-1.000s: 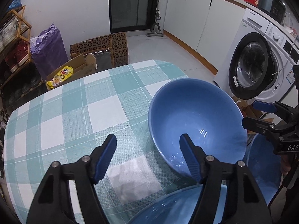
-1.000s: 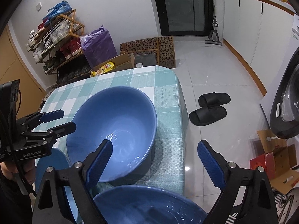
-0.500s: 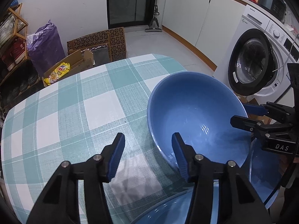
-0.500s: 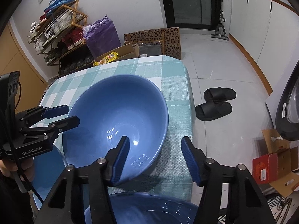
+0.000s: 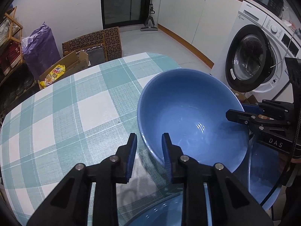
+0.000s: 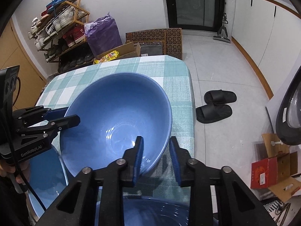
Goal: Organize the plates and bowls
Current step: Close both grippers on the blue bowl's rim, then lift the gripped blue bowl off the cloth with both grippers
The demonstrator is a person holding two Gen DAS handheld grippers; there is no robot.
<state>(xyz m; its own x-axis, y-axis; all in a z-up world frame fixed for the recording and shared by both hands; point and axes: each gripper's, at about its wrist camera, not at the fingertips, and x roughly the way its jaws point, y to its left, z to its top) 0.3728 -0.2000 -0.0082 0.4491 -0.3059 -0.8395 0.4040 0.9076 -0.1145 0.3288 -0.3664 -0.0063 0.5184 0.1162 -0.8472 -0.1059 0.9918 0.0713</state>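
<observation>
While half-open, tools [image 5: 149, 137] [image 6: 156, 139] astride bowl [image 5: 188, 109] rim

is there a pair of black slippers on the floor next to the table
Yes, the right wrist view shows two black slippers lying side by side on the tiled floor just off the checked table.

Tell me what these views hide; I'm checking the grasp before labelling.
- Left hand-held gripper: pad contact on the bowl rim unclear.
- Right hand-held gripper: same, right view.
- Lower bowl: cut off by frame edge and gripper body.
- Plate: partly behind bowl and gripper.
</observation>
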